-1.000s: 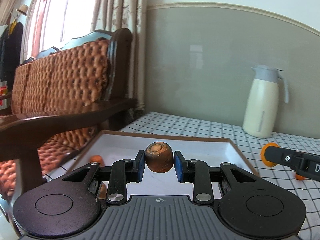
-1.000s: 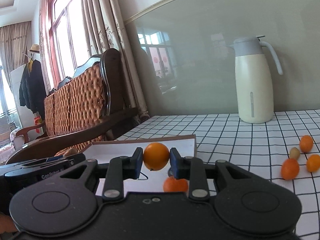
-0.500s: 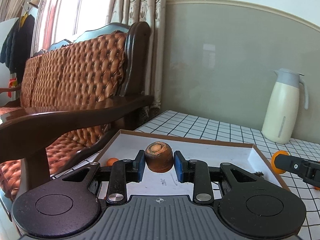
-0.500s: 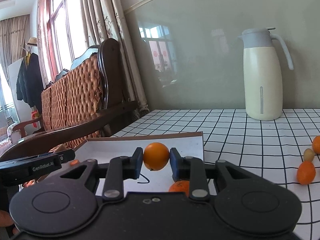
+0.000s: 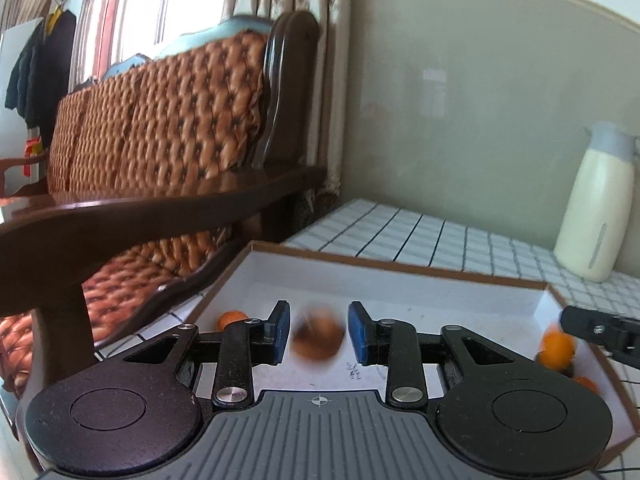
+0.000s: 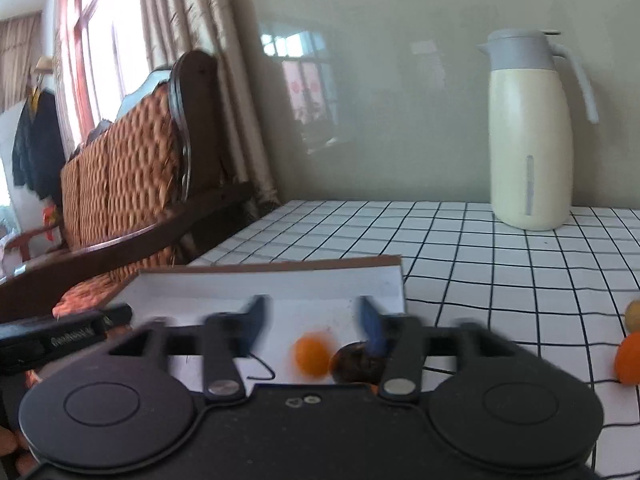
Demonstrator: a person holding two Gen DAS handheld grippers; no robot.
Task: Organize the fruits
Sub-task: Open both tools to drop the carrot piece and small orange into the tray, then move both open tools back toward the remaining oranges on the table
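Note:
Over the white tray (image 5: 400, 262) my left gripper (image 5: 319, 320) has its jaws opening. A brown round fruit (image 5: 318, 338), blurred, sits between the blue pads with a gap on each side. A small orange (image 5: 232, 318) lies in the tray's left corner. My right gripper (image 6: 314, 316) hangs over the tray (image 6: 280, 268) too, jaws opening. An orange (image 6: 312, 354) lies blurred and free of both pads, low between them. Beside it is a dark brown fruit (image 6: 356, 364), partly behind the right finger. In the left wrist view this orange (image 5: 556, 350) sits under the right gripper's finger (image 5: 596, 330).
A cream jug (image 6: 532, 132) stands at the back of the checked tablecloth (image 6: 480, 264). An orange (image 6: 630, 358) and a pale fruit (image 6: 634, 314) lie on the cloth at the right. A wooden sofa (image 5: 160, 140) flanks the table's left edge.
Both grippers have moved forward over the tray and spread their jaws. The brown fruit and the orange, gripped before, are now loose and blurred, lower between the fingers.

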